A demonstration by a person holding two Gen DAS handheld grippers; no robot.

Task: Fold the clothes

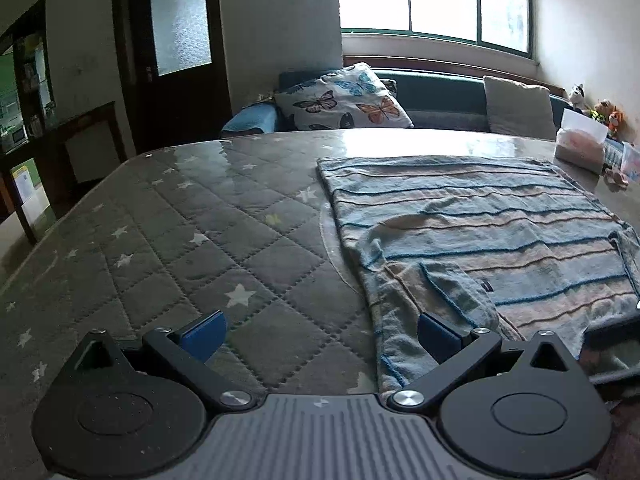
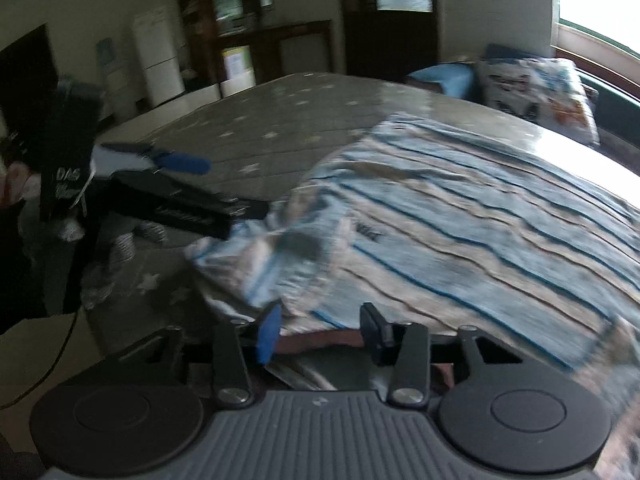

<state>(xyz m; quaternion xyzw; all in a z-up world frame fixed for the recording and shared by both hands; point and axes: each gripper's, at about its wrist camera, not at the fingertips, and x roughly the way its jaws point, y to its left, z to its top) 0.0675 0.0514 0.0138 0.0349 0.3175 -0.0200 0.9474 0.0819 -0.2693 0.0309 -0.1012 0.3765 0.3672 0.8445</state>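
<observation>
Quilted star-patterned table cover [image 1: 192,224] is lying under a striped shirt [image 1: 480,232]; left gripper [image 1: 320,336] is hovering, fingers wide apart, right pad [image 1: 434,338] over its sleeve; right gripper [image 2: 320,334] is hovering with fingers apart at its hem.

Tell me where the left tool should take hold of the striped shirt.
Grip the striped shirt at its near left sleeve, coming in low from the near table edge. That flap lies loose and already folded over, just ahead of the open left tool.

Daylight is pouring through a wide window [image 1: 436,0] onto pale walls; a butterfly cushion [image 1: 344,98] is leaning on a sofa [image 1: 436,96] beside a dark door [image 1: 176,52].
</observation>
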